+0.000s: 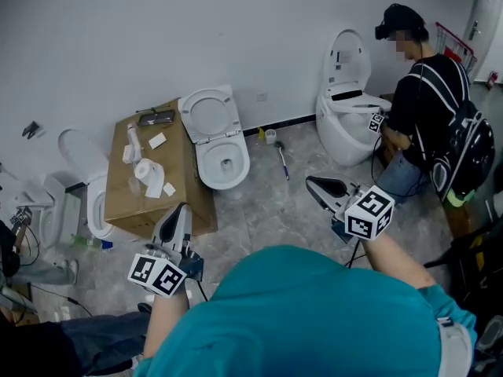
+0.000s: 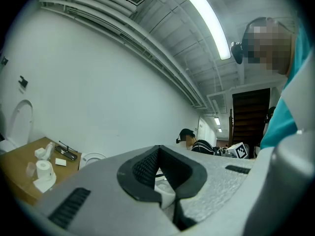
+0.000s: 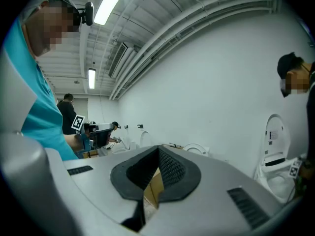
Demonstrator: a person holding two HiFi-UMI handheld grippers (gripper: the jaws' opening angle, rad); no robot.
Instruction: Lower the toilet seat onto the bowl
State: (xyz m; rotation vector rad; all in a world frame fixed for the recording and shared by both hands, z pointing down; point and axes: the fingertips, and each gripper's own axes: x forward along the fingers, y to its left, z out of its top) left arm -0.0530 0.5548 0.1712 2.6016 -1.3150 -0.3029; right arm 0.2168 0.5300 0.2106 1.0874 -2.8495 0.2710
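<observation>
While the toilet seat [image 1: 209, 113] stands raised against the wall, the head view shows it well ahead of both tools, with its bowl [image 1: 224, 163] uncovered beneath it. The left tool [image 1: 181, 210] is held out level near the cardboard box [image 1: 177, 181], which sits just ahead of it, to the left of the bowl. The right tool [image 1: 313, 182] reaches forward too, with the bowl ahead of it and to its left. Further ahead and to its right, a second person [image 1: 428, 108] crouches at another toilet [image 1: 344, 112].

In the left gripper view, the tool is clenched with nothing in it, its dark pads meeting at the tips. A piece of white bowl shows through the gap behind them. The box lies off to the left, carrying a paper roll [image 2: 44, 168].

In the right gripper view, that tool is likewise clenched and empty. Brown cardboard shows through its gap, and the raised seat stands ahead, slightly right.
</observation>
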